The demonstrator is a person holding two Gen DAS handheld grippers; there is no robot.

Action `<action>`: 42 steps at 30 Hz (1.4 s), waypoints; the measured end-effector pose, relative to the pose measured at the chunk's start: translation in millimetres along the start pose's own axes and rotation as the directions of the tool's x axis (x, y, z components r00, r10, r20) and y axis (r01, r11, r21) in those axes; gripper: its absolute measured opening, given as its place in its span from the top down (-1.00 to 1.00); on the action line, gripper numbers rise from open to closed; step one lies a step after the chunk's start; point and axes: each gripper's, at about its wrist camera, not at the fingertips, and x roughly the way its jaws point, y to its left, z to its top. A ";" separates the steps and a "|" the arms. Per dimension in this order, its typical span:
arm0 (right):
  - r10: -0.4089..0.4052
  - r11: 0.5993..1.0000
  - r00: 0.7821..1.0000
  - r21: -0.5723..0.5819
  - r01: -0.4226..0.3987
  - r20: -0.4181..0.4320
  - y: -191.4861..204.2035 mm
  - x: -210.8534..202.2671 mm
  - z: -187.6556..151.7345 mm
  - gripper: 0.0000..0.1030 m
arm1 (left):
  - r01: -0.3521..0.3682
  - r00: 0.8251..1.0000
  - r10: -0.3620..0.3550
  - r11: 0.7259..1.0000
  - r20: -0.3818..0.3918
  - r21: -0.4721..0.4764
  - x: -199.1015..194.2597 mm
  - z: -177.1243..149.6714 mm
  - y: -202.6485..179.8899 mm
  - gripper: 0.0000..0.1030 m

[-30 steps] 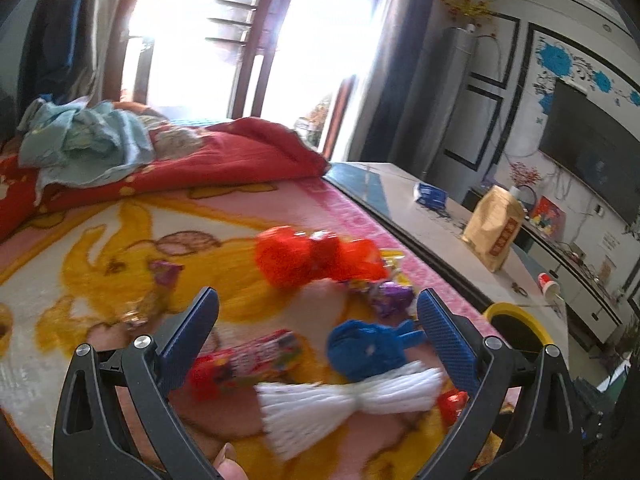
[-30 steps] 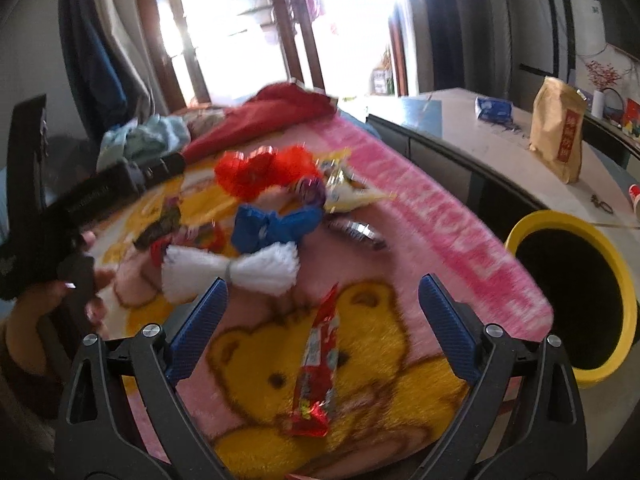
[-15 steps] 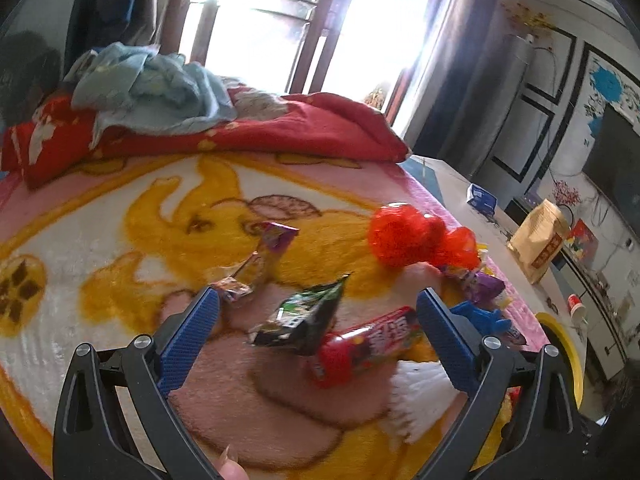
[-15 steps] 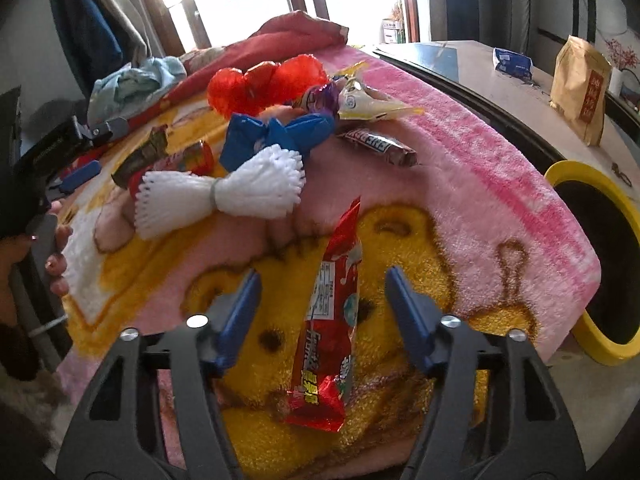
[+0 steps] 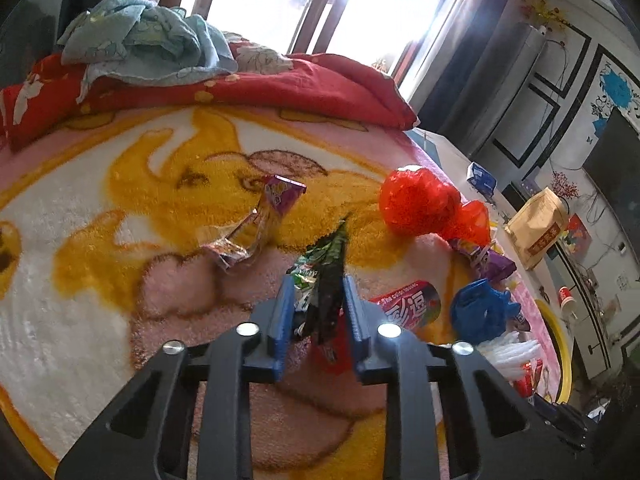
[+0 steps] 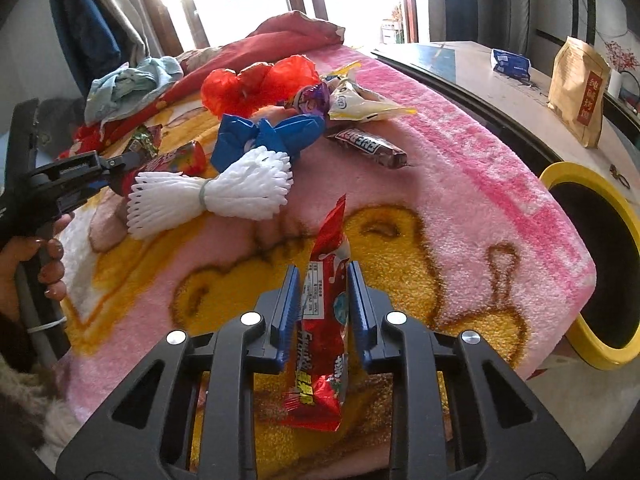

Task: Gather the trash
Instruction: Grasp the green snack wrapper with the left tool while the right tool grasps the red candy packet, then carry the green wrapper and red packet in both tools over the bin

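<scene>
Trash lies scattered on a pink and yellow cartoon blanket (image 6: 460,184). My left gripper (image 5: 316,284) is closing, its blue pads pinching a dark green snack wrapper (image 5: 330,256) that stands up between them. From the right wrist view the left gripper (image 6: 128,159) sits at the far left, held by a hand. My right gripper (image 6: 323,276) is closing too, its pads against the sides of a long red snack wrapper (image 6: 328,240) near the blanket's front edge. A yellow-rimmed bin (image 6: 576,176) stands just beyond the blanket's right edge.
More litter on the blanket: a red net bag (image 5: 416,204), a blue bag (image 5: 480,312), white foam netting (image 6: 212,196), a brown candy bar (image 6: 368,148), a purple wrapper (image 5: 276,200). A red quilt (image 5: 280,88) with clothes lies behind. A brown paper bag (image 6: 578,92) stands on the table.
Both grippers dropped toward the blanket and went from wide open to closed in. The left swung from the white netting over to the green wrapper; the right closed around the red wrapper.
</scene>
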 end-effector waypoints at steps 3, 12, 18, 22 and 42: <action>0.005 1.000 1.000 0.001 -0.005 0.005 -0.1 -1.5 0.4 0.66 | 0.009 1.000 -0.009 1.000 0.022 0.007 -6.2 3.2 -2.5 0.81; 0.018 1.000 0.999 0.012 -0.019 0.051 -5.2 -16.3 7.1 0.67 | 0.062 0.995 -0.067 0.996 0.078 0.069 -29.0 11.2 -31.0 0.84; 0.009 0.999 0.996 0.030 -0.012 0.089 -13.4 -27.4 15.7 0.67 | 0.109 0.989 -0.119 0.988 0.090 0.105 -38.0 12.4 -52.7 0.84; -0.002 0.999 0.993 0.048 -0.004 0.114 -21.6 -35.0 20.6 0.67 | 0.132 0.985 -0.144 0.983 0.092 0.125 -41.3 12.2 -63.9 0.84; -0.104 0.984 0.969 0.163 0.068 0.224 -79.5 -70.4 42.7 0.67 | 0.249 0.964 -0.264 0.934 0.027 0.255 -34.6 0.0 -137.3 0.84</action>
